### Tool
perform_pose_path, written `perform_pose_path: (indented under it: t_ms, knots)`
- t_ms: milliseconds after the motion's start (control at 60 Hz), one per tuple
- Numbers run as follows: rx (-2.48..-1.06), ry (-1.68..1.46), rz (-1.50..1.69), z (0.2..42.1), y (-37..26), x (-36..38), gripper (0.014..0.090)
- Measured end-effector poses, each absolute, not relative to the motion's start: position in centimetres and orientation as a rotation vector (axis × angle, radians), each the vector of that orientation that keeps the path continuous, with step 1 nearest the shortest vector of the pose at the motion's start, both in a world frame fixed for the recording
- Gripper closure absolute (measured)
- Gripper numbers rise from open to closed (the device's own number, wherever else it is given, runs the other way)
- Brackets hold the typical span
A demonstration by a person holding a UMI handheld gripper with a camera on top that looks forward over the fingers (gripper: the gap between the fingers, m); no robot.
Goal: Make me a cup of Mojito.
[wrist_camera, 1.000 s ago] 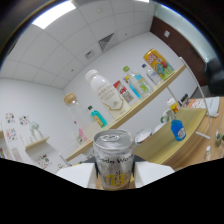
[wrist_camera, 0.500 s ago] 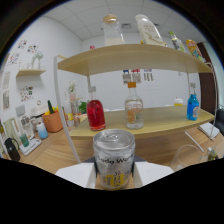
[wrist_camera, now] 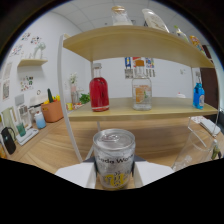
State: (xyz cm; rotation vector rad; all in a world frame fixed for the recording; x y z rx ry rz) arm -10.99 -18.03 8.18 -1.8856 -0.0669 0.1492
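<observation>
I have the soda can (wrist_camera: 114, 157) clamped between both fingers of the gripper (wrist_camera: 114, 175), lifted upright in front of the shelf (wrist_camera: 145, 107) with its red bottle (wrist_camera: 99, 88). Its tab looks unopened; pouring and mixing remain, I judge.

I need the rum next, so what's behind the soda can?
Behind the soda can held in the gripper, a shelf carries a red bottle and a clear bottle. The can hides the counter directly behind it.
</observation>
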Motion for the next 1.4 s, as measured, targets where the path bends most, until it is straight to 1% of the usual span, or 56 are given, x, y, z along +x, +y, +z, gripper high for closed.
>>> perform_pose_path:
  t_ms: [167, 333, 367, 417, 500, 550, 783, 900, 1117, 1200, 1400]
  knots:
    - [-1.861, -0.081, 0.114, 8.2, -18.3, -11.1, 0.051]
    - [-1.87, -0.083, 0.099, 8.0, -18.7, -11.1, 0.05]
    - [-1.88, -0.077, 0.093, 8.0, -18.6, -10.9, 0.0468]
    - [-1.897, -0.063, 0.073, 8.1, -18.7, -10.5, 0.0399]
    - [-1.919, -0.046, 0.071, 9.0, -19.4, -10.3, 0.0189]
    - [-1.936, -0.041, 0.081, 10.0, -20.1, -10.4, 0.02]
    - [-1.961, -0.026, 0.07, 15.9, -25.0, -9.8, 0.0191]
    - [-1.999, -0.009, 0.078, 17.2, -28.1, -8.3, 0.0186]
    - [-2.092, 0.013, 0.01, 15.7, -32.9, -2.2, 0.0186]
    - [-2.109, 0.006, -0.008, 14.9, -34.0, -0.3, 0.0198]
    - [-2.177, -0.013, -0.035, 12.5, -36.2, 3.1, 0.0197]
